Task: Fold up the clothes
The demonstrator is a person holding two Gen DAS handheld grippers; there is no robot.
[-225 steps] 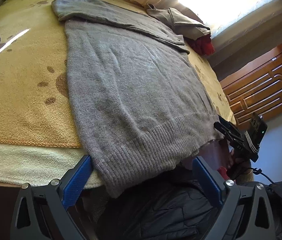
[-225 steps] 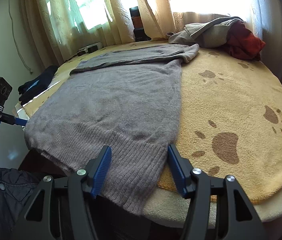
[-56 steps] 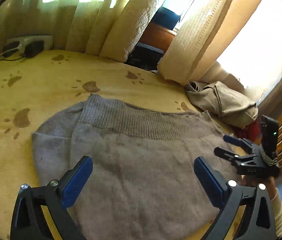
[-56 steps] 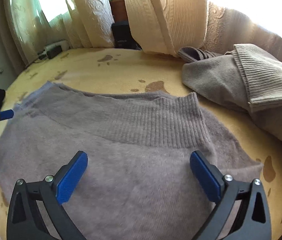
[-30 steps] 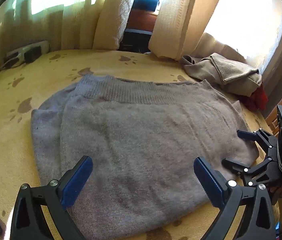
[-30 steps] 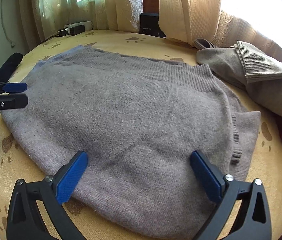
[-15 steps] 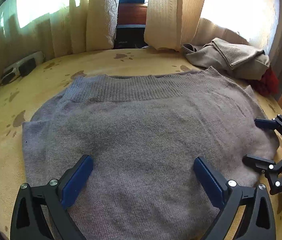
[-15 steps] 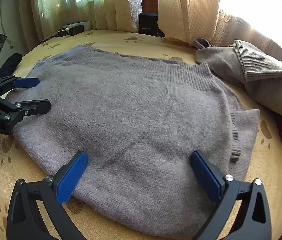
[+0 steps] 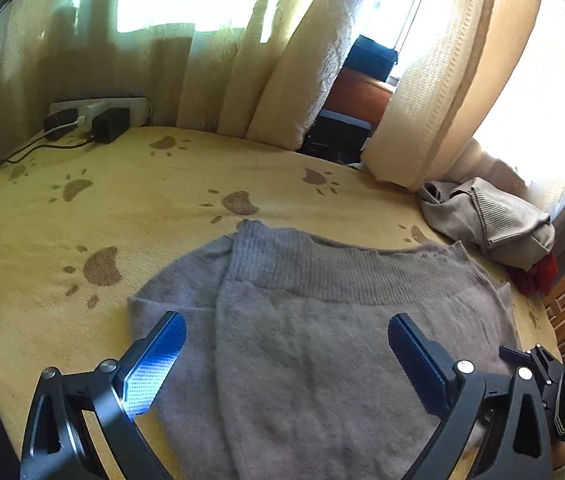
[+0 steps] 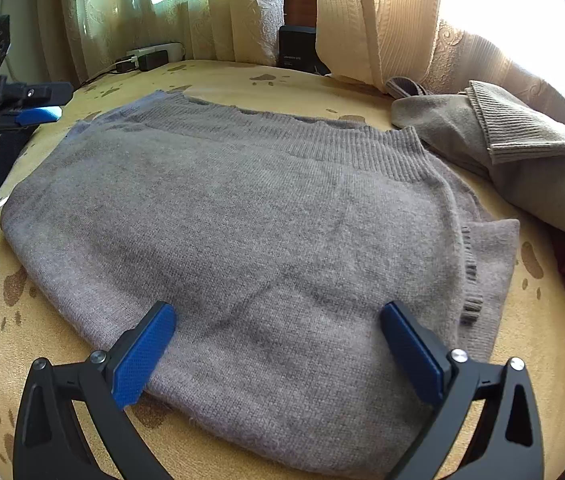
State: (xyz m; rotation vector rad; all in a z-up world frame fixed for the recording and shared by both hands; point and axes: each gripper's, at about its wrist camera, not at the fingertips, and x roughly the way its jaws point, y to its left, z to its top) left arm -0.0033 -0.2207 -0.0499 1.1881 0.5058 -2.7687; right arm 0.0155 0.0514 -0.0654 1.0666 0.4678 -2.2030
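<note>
I see a power strip against cream curtains, on a yellow paw-print blanket.

The grey sweater was soft, fuzzy knit, ribbed along its band. Under it the yellow paw-print blanket looked like napped terry cloth, matt. Both claws, left and right, showed matt black plastic frames, textured blue pads and shiny metal screws.
</note>
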